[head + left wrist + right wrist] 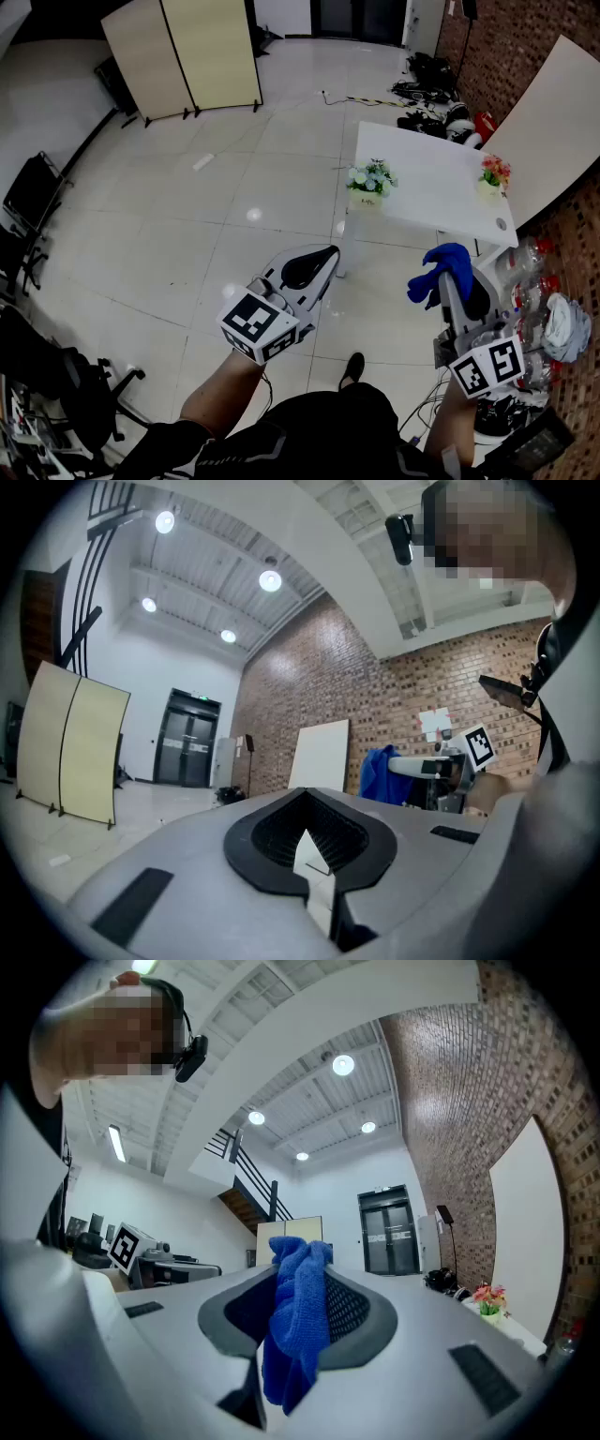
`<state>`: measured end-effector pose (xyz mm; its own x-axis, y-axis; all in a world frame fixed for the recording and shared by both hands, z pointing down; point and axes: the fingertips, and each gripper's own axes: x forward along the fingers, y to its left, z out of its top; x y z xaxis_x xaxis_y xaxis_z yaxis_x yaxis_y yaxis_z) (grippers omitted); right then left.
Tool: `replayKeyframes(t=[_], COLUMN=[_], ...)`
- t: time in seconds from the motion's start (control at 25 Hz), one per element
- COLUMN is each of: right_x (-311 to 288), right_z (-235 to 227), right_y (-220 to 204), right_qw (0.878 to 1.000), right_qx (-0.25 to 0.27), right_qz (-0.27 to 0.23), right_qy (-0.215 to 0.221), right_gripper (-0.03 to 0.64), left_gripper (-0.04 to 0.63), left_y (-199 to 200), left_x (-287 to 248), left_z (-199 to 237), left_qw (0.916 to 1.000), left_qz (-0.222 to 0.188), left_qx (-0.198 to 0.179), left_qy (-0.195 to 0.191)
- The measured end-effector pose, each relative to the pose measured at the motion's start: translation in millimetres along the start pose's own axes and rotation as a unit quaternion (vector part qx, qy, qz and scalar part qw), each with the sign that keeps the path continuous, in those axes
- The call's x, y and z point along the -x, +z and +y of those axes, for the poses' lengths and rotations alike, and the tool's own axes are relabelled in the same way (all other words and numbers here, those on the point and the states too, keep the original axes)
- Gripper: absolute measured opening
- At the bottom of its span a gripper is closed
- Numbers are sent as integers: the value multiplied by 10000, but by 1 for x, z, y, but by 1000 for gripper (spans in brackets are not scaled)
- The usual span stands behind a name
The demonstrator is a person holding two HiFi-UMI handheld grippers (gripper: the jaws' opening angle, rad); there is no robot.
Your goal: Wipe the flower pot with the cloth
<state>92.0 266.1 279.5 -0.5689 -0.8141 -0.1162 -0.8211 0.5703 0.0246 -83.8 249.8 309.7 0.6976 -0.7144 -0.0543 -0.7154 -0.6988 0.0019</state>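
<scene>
While both grippers hang out over open floor, the cloth (437,273) is in hand: the right gripper (461,289) has its jaws clamped on a bunched blue fold, and its own view shows the fabric spilling up and over the pads. The left gripper (313,266) sits at about eleven o'clock of the right one, jaws pressed together with nothing between them.

Now the target. On the white table (441,197), up at one o'clock from the person, stand two small pots well apart. A pale pot with white and green flowers (369,184) stands at the table's near-left corner. A second pot with red and yellow flowers (491,178) stands toward two o'clock by the far edge. Which one is meant, I can't tell. Neither gripper is near the table, so I judge the wiping hasn't started.

The cloth looks soft, limp and light, so it should drape around a curved wall easily. It may drag loose if it is pinched only at a tip. Either pot looks small and light, and likely to skid or tip on that smooth tabletop under a sideways wipe. The left gripper would need to open and brace the pot low on its wall, clear of the blooms, which look delicate.
</scene>
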Motion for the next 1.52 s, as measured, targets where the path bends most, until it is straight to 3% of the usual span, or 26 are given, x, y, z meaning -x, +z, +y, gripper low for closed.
replayKeyframes(t=[0.28, 0.52, 0.68, 1.08, 1.32, 1.52], right_x=[-52, -97, -135, -232, -258, -282], right_z=[-93, -138, -150, -167, -177, -205], right_y=[2, -3, -12, -11, -26, -37], right_qw=[9998, 9994, 9995, 9994, 9988, 9993], right_qx=[25, -16, -89, -74, -152, -168], right_qz=[-46, -47, 25, -44, 109, 135], right_qy=[165, 342, 291, -343, -463, -301], right_gripper=[101, 101, 101, 101, 101, 101], left_gripper=[-5, -4, -5, -4, -3, 25], left_y=[1, 5, 3, 6, -4, -16], left_x=[-98, -148, -165, -208, -233, -265], left_z=[28, 61, 99, 199, 226, 242], left_qw=[9998, 9994, 9994, 9992, 9989, 9988], left_qz=[112, 127, 164, 25, 78, 144], left_qx=[-174, -175, -112, -242, -5, 19], left_qy=[64, 264, 283, -327, -472, -457])
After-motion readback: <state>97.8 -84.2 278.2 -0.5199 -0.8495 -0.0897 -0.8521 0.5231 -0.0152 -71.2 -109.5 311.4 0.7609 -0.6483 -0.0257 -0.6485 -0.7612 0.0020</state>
